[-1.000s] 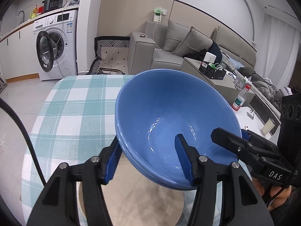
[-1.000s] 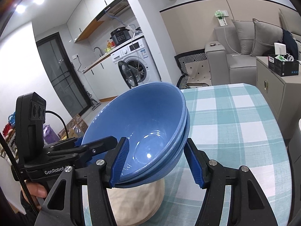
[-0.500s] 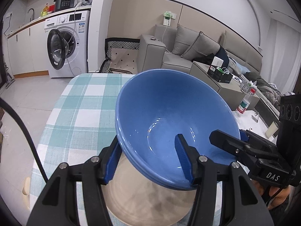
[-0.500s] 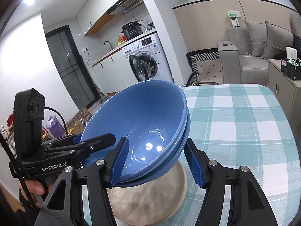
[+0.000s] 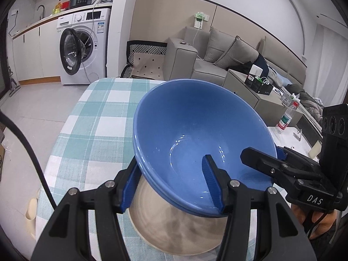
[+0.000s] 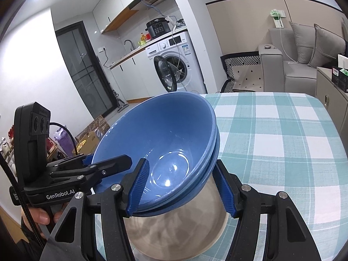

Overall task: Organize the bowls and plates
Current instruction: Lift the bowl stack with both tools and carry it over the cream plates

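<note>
While both grippers clamp opposite rim sections, the stacked blue bowls [image 5: 195, 134] hang between them, mouth tilted up toward each camera. Left gripper [image 5: 171, 187]: one finger inside, one outside the wall; right gripper [image 6: 182, 187] likewise. Beneath lies a beige plate [image 5: 174, 224] on the checkered desk [image 5: 97, 119].

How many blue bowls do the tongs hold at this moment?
2: the upper blue bowl sits nested inside the lower blue bowl, of which only the rim shows. A third underneath cannot be excluded.
</note>
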Action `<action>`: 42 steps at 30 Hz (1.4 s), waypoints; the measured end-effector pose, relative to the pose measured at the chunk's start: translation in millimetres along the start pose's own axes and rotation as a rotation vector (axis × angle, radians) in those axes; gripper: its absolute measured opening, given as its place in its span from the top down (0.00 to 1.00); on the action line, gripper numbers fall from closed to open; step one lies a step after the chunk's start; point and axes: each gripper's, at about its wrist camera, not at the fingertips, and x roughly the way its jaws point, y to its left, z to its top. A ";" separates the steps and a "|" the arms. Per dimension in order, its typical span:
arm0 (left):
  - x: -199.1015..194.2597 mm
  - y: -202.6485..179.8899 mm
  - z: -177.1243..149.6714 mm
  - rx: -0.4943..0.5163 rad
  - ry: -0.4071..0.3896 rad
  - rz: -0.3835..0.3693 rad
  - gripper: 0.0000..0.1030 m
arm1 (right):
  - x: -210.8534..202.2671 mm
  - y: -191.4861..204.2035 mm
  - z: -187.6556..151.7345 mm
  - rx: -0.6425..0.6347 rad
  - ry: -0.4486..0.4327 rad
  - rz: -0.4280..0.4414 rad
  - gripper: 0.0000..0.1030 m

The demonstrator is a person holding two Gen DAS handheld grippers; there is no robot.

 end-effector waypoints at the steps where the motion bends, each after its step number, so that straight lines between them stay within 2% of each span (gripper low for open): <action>1: 0.2 1.3 -1.4 -0.003 0.002 -0.001 0.46 | 1.5 0.3 -0.8 0.000 0.004 0.001 0.40; 42: 17.4 18.6 -24.8 -0.038 0.076 0.000 0.46 | 29.0 1.2 -17.9 0.000 0.100 -0.012 0.40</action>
